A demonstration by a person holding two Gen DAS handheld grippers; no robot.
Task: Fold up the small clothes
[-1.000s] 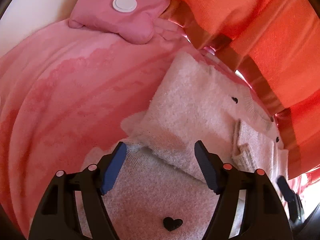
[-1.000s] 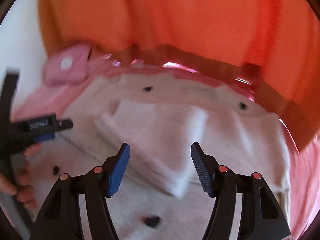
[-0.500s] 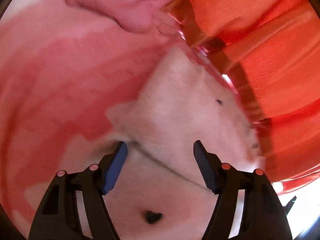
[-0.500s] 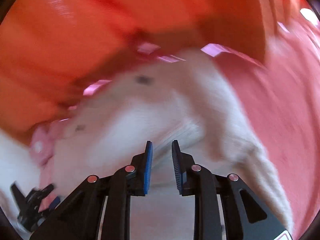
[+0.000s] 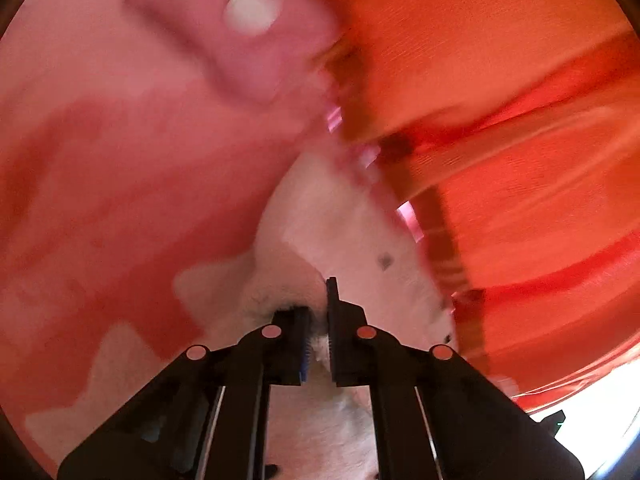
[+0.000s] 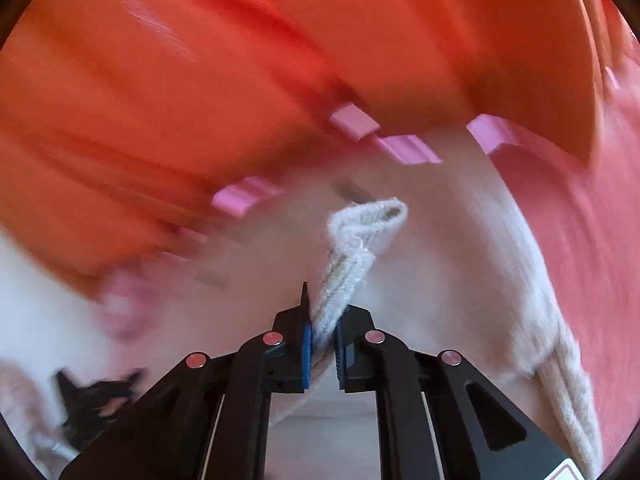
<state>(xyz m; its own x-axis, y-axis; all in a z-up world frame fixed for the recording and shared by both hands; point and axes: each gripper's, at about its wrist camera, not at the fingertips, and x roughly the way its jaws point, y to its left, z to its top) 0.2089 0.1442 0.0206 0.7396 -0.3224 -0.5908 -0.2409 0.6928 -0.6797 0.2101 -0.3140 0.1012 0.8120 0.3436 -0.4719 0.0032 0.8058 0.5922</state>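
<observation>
No words, numbers or brand names can be read in either view. The white round patch point(image 5: 251, 9) on the pink pillow point(image 5: 240, 40) is blank. The small dark marks on the cream sweater point(image 5: 340, 240) are shapes, not letters.

Cream-white fluffy knit garment point(image 5: 340, 232) scattered with small dark marks; its ribbed edge point(image 6: 352, 256) is a paler greyish cream. Underlying blanket point(image 5: 120, 160) in pink with irregular lighter pink patches. Pink cushion point(image 5: 240, 40) carrying a round white disc point(image 5: 251, 10). Orange curtain point(image 5: 500, 80) with deeper red bands and brown shadowed folds. Left gripper point(image 5: 316, 344) and right gripper point(image 6: 322, 344): black frames, blue finger pads, pale round rivets.
</observation>
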